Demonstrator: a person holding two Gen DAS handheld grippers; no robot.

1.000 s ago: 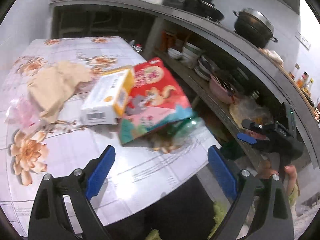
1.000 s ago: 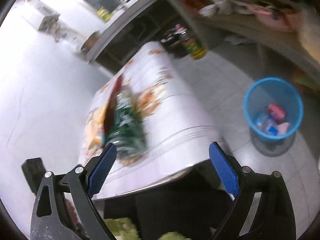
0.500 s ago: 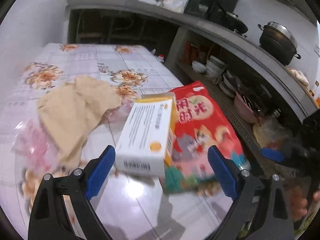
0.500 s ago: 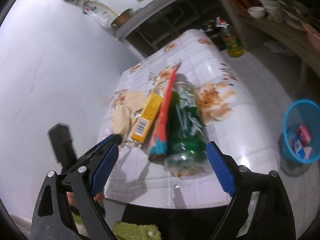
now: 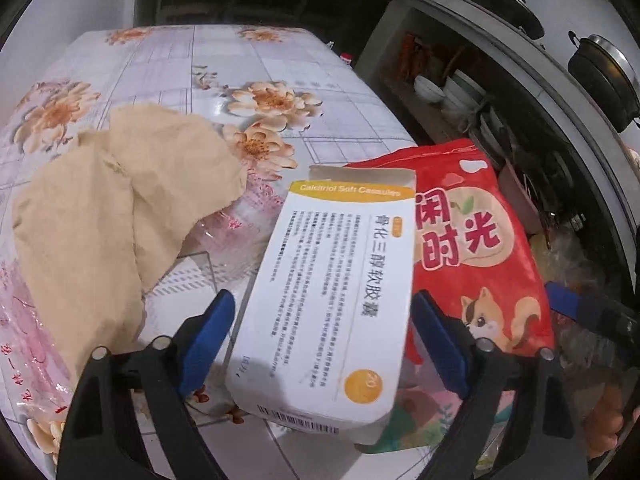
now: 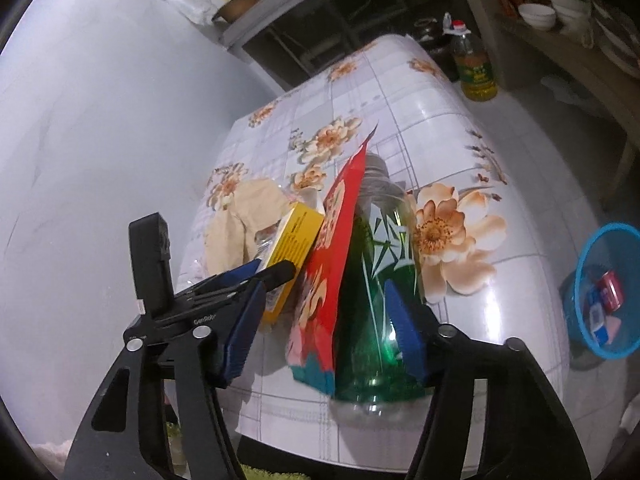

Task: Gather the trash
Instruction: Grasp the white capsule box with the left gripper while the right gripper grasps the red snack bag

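A white-and-yellow medicine box [image 5: 332,300] lies on the flowered table [image 5: 256,60], leaning on a red snack bag [image 5: 472,248]. My left gripper [image 5: 322,304] straddles the box with its jaws closing, and a small gap shows at the left pad. In the right wrist view, a green plastic bottle [image 6: 380,280] lies beside the upright edge of the snack bag [image 6: 332,248]. My right gripper [image 6: 324,292] has both between its closing jaws. Its right pad is at the bottle's side and its left pad stands clear of the bag. The left gripper's fingers [image 6: 236,272] reach the box [image 6: 294,232].
Crumpled beige paper [image 5: 120,208] and clear pink-printed plastic wrap [image 5: 24,320] lie left of the box. A blue bin [image 6: 578,320] holding some trash stands on the floor to the right. An oil bottle [image 6: 474,68] stands beyond the table. Shelves with bowls [image 5: 428,88] run along the right.
Both grippers have come in over the table. The left now has the box between its fingers. The right has narrowed around the bottle and bag.
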